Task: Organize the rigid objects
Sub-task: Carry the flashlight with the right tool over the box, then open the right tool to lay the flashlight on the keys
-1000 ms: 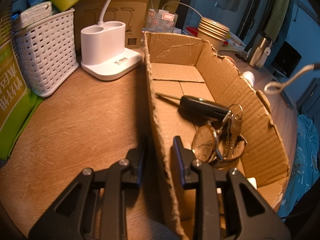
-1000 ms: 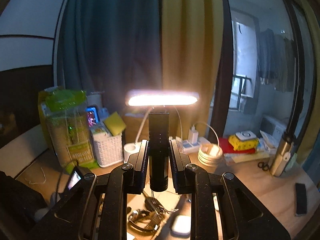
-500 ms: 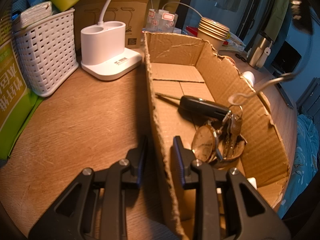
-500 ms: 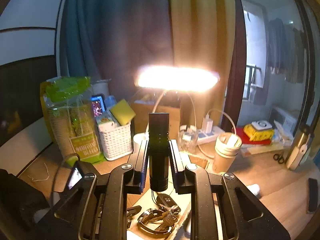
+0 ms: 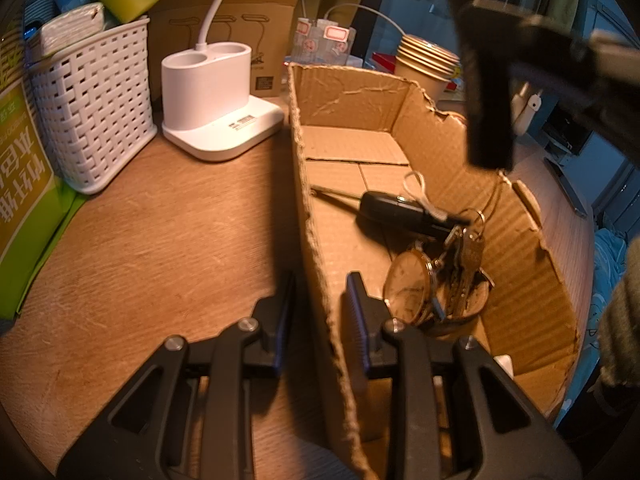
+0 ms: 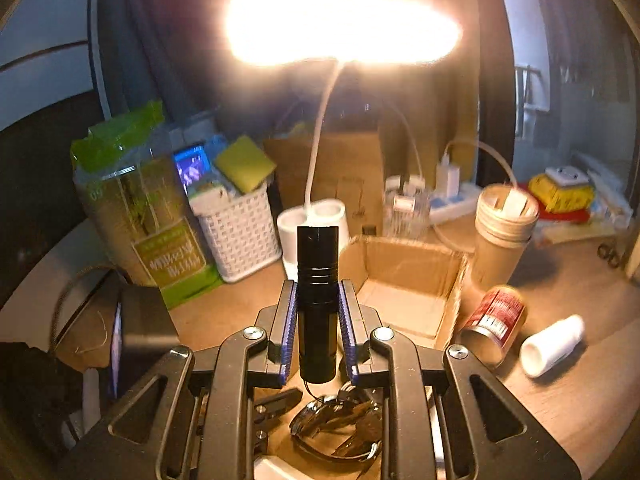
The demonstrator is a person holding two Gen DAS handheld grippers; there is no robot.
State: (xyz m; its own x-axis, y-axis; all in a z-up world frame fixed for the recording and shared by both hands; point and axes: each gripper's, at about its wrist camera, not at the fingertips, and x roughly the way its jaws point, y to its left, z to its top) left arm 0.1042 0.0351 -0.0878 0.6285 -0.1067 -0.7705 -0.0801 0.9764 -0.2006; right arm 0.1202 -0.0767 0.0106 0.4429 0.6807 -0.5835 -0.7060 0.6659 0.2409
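We grip a black metal cylindrical flashlight (image 6: 316, 304) upright in our right hand-held gripper (image 6: 317, 328), its pads clamped on the lower barrel, poised above the open brown cardboard box (image 5: 436, 148). We judge it stiff, fairly dense and smooth-sided, so the ribbed mid-barrel is the safest place to hold; it should tolerate a short drop. Our left hand-held gripper (image 5: 318, 316) pinches the box's near wall, steadying it on the wooden surface (image 5: 160, 240). The left view shows the box's contents clearly: a black car key (image 5: 394, 212), a bunch of metal keys (image 5: 464, 256) and a gold-rimmed wristwatch (image 5: 410, 288). The right view alone shows a red tin can (image 6: 494, 322) and a white plastic bottle (image 6: 552, 346) lying outside the box.
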